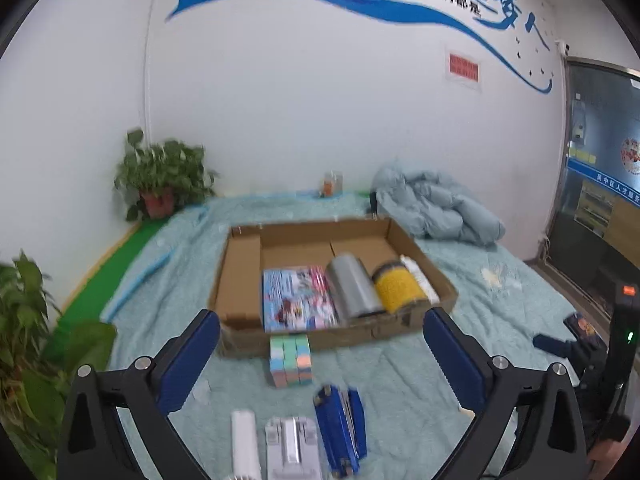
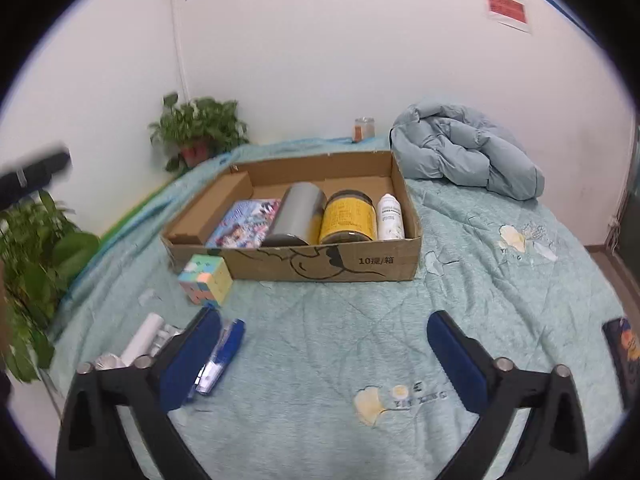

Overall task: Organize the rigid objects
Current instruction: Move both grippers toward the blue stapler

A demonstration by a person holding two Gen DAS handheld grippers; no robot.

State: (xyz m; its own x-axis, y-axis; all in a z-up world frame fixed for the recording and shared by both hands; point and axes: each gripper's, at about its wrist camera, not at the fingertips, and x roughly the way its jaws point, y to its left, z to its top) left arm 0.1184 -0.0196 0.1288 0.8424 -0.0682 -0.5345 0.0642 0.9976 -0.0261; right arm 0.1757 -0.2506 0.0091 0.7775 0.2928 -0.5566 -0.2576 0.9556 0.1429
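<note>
Looking across the bed, we are seeing a pale green quilt (image 2: 320,360) covering it, with a crumpled blue duvet (image 2: 468,148) lying at the far right near the wall. Sitting on the quilt in the middle is a shallow cardboard box (image 2: 320,264), and inside it, along its near wall, we are finding a colourful picture book (image 2: 248,222), a grey cylinder (image 2: 296,214) lying on its side, a yellow-labelled jar (image 2: 349,218) and a small white bottle (image 2: 390,216), lined up side by side from left to right. We are holding the left hand-held gripper (image 1: 320,356) released, its blue pads wide apart above the quilt, and the right hand-held gripper (image 2: 324,356) is likewise spread wide with nothing between its fingers. Just in front of the box's near left corner, a pastel puzzle cube (image 1: 291,360) is resting on the quilt. Nearer to us, a blue stapler (image 1: 340,428), a grey-and-white device (image 1: 292,452) and a white tube (image 1: 244,444) are lying in a row, outside the box.
</note>
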